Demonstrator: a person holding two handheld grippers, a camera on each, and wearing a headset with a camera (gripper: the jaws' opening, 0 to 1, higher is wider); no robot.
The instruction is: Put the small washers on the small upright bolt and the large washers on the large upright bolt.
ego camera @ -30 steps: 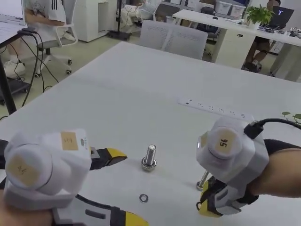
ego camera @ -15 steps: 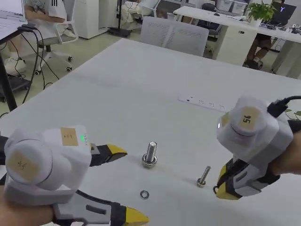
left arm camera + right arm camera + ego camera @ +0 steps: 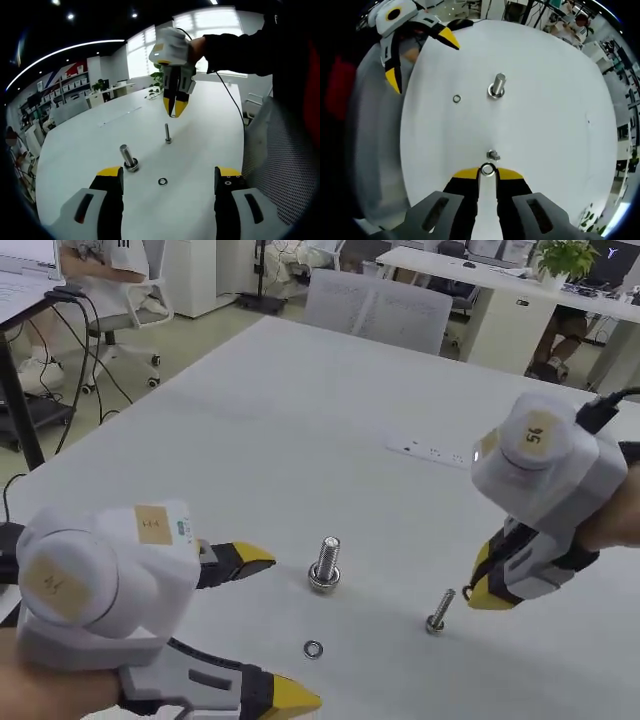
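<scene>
The large upright bolt [image 3: 325,562] stands mid-table with a wider ring around its foot. To its right stands the thin small bolt [image 3: 438,610], slightly tilted. A loose small washer [image 3: 313,648] lies flat in front of the large bolt. My right gripper [image 3: 484,590] hovers just right of and above the small bolt. In the right gripper view its jaws are shut on a washer [image 3: 487,170], just short of the small bolt [image 3: 493,155]. My left gripper [image 3: 272,632] is low at the near left, open and holding nothing, with the loose washer [image 3: 162,181] lying between its jaws.
A white power strip [image 3: 430,453] lies further back on the white table [image 3: 250,420]. A grey chair [image 3: 375,308] stands at the far edge. Desks, cables and seated people fill the room behind.
My right gripper has lifted up and to the right, away from the small bolt, which now stands uncovered. The left gripper has barely moved. The head camera shifted slightly.
</scene>
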